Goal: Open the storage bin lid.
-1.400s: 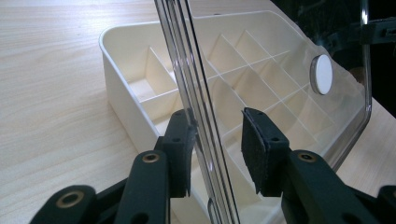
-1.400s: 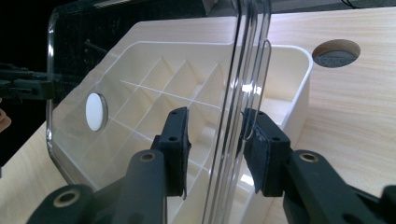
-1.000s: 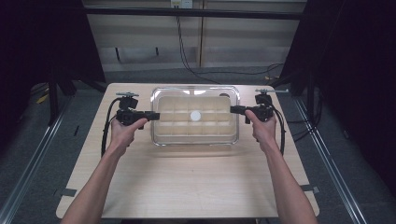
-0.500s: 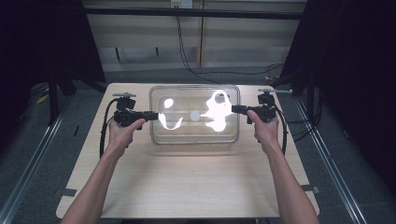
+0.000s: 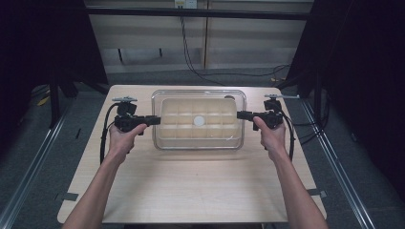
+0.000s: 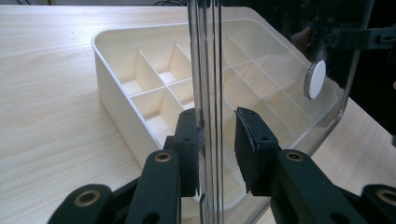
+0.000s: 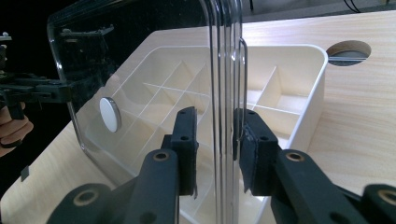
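A clear plastic lid [image 5: 200, 96] with a white round knob [image 5: 198, 120] is held level over a cream tray [image 5: 165, 109] divided into several compartments. My left gripper [image 5: 156, 119] is shut on the lid's left edge, and my right gripper [image 5: 240, 115] is shut on its right edge. In the left gripper view the jaws straddle the lid [image 6: 205, 56] edge-on, with the tray [image 6: 116, 107] a little apart from it and the knob [image 6: 315, 79] beyond. The right gripper view has the same: lid [image 7: 224, 56], tray [image 7: 310, 116], knob [image 7: 110, 114].
The tray sits at the back middle of a light wooden table [image 5: 191, 186]. A round cable hole [image 7: 348, 50] lies in the tabletop just behind the tray. Black cables trail from both grippers, and dark frame posts stand at either side.
Half a second ago bright glare swept across the lid, so it was tilted; now it is level and the glare is gone. Both hands have stayed almost in place.
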`<act>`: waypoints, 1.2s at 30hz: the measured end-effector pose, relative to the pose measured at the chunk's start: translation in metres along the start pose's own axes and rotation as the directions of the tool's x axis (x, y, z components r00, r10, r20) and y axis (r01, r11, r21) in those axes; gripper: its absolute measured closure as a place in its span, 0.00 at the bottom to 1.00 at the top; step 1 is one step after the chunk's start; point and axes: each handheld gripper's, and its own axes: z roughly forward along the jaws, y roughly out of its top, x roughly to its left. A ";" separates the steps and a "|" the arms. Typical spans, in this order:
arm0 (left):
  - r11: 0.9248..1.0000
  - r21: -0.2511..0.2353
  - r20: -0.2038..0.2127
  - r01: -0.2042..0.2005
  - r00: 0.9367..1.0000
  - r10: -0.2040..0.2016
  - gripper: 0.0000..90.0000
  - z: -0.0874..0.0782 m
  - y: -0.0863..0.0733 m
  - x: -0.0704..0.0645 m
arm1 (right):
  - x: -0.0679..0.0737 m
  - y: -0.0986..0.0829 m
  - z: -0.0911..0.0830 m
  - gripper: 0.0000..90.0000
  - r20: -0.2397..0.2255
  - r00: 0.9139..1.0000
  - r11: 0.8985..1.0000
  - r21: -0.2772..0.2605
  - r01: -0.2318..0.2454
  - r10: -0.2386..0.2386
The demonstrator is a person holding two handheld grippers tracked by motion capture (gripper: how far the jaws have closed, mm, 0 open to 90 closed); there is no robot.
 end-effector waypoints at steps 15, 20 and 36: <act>1.000 -0.011 0.010 -0.024 1.000 0.024 0.80 -0.007 -0.005 -0.007 | 0.008 -0.003 -0.011 0.78 -0.009 1.000 1.000 -0.011 0.022 -0.022; 0.999 -0.014 0.008 -0.030 1.000 0.030 0.80 -0.012 -0.006 -0.011 | 0.010 -0.006 -0.014 0.78 -0.016 0.999 1.000 -0.014 0.027 -0.028; 0.999 -0.013 0.018 -0.038 0.999 0.038 0.80 -0.023 -0.015 -0.017 | 0.023 -0.014 -0.025 0.80 -0.028 0.999 0.999 -0.023 0.031 -0.032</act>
